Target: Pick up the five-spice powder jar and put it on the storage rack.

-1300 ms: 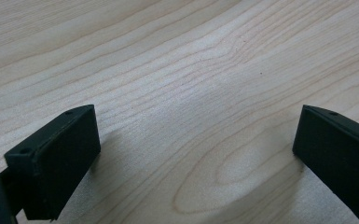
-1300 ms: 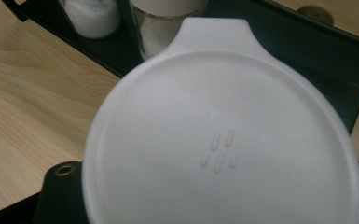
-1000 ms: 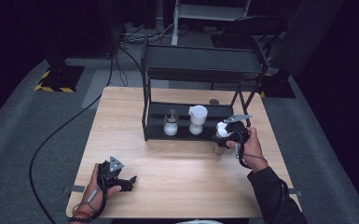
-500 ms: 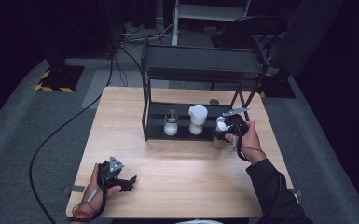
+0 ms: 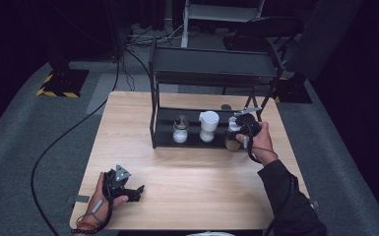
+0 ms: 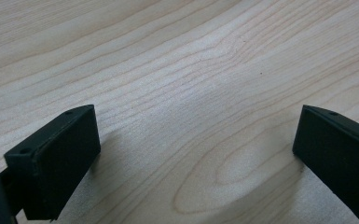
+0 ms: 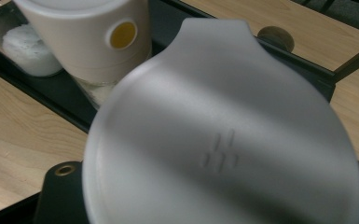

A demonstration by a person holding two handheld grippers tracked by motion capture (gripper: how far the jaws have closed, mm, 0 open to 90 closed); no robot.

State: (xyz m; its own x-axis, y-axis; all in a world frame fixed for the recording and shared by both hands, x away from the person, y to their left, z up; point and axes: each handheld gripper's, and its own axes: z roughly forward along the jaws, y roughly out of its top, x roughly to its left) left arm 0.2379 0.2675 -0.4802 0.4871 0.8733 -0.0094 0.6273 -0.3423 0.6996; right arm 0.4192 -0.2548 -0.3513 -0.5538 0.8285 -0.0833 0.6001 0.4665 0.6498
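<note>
1. A light wooden table (image 5: 192,182) carries everything.
2. A black two-tier rack (image 5: 211,73) stands at its far edge, towards the right.
3. On the rack's lower shelf stand a small glass jar (image 5: 180,130) and a white jug (image 5: 208,125), side by side.
4. A small round disc (image 5: 226,106) lies behind the rack.

The high view looks forward and down from above the person's side, far enough to take in the whole surface (image 5: 192,191) and the rack (image 5: 211,78) at its far end. The left tool view rides on the left tool (image 5: 123,189), facing down along its jaws, very near the wood between them. The right tool view rides on the right tool (image 5: 241,130), close behind a grey lid (image 7: 224,144); beyond it stands the white jar (image 7: 86,37), shared with the high view.
</note>
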